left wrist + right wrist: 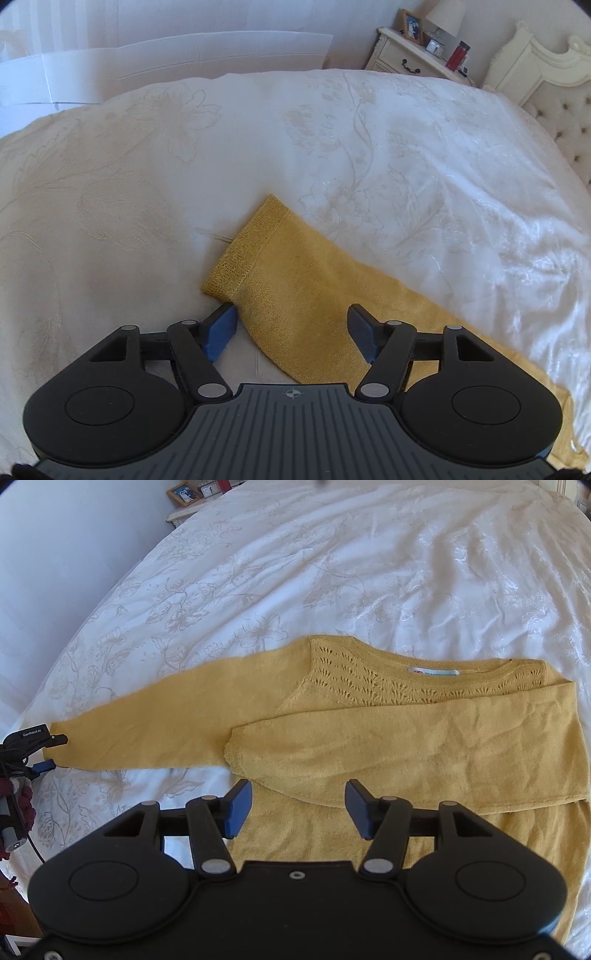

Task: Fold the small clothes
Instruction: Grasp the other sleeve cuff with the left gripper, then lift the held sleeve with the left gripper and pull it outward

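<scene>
The left tongs (291,334) stood apart around the sweater's (369,716) outstretched sleeve cuff (243,251). The right tongs (298,812) stood apart above the folded sleeve (406,746). The sweater lay flat on the bed (332,572).

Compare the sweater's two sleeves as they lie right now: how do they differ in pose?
The left sleeve lies stretched straight out onto the bedspread, away from the body; the right sleeve is folded across the sweater's front. The left sleeve's cuff sits by the left gripper, whose jaws are open; the right sleeve's cuff lies before the open right gripper. Both are the same mustard knit.
</scene>
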The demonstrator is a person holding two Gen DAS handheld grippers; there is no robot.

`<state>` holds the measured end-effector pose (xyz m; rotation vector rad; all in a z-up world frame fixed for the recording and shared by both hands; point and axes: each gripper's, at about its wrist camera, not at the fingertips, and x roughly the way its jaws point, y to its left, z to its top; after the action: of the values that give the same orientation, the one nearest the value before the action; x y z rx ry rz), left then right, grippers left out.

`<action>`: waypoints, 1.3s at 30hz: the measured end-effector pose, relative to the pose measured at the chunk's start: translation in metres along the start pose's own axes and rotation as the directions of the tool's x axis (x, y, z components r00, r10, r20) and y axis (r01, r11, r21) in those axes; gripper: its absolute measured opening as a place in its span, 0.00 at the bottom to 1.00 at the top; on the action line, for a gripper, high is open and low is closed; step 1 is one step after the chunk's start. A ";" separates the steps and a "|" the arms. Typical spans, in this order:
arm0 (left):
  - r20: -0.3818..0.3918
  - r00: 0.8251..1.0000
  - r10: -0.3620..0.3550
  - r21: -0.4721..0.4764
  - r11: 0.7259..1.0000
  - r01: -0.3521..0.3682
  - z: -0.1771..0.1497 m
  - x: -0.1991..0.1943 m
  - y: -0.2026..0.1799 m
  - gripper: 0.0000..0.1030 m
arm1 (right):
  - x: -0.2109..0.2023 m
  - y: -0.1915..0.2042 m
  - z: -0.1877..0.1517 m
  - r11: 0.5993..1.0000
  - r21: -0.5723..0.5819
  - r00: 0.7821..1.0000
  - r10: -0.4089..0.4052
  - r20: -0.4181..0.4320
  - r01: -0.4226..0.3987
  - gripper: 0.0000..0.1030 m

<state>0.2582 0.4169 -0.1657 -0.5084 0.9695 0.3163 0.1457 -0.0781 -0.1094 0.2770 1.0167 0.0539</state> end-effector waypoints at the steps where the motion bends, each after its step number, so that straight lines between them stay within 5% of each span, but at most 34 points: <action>1: -0.001 1.000 -0.008 -0.019 1.000 0.008 0.000 0.004 0.002 0.64 | -0.001 -0.001 0.000 1.000 0.002 1.000 0.003 0.003 -0.003 0.60; 6: 0.044 0.997 -0.057 -0.097 0.993 0.061 0.000 0.010 0.009 0.59 | -0.004 -0.006 -0.002 1.000 0.006 1.000 0.006 0.006 -0.006 0.60; 8: 0.045 0.997 -0.057 -0.094 0.994 0.061 0.001 0.008 0.008 0.04 | -0.007 -0.010 -0.003 1.000 0.015 1.000 0.011 0.014 -0.011 0.60; 16: 0.145 0.988 -0.058 -0.011 0.998 0.060 -0.009 -0.046 -0.027 0.05 | -0.013 -0.034 -0.010 0.999 0.008 0.999 0.041 0.016 -0.041 0.60; 26: 0.213 0.975 -0.069 0.032 0.997 0.064 -0.016 -0.083 -0.050 0.06 | 0.044 -0.015 0.031 0.950 -0.301 0.996 0.094 0.010 -0.086 0.53; 33: 0.139 0.990 -0.008 0.003 1.000 0.008 -0.023 -0.057 -0.032 0.06 | 0.089 0.030 0.048 0.821 -0.562 0.994 0.099 -0.040 -0.104 0.51; 39: 0.052 0.998 0.032 -0.013 0.999 -0.032 -0.031 -0.022 -0.012 0.06 | 0.124 0.058 0.042 0.639 -0.761 0.994 0.058 -0.093 -0.108 0.50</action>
<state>0.2303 0.3897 -0.1581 -0.4943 0.9260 0.3629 0.2517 -0.0097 -0.1774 -0.4761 0.9532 0.5781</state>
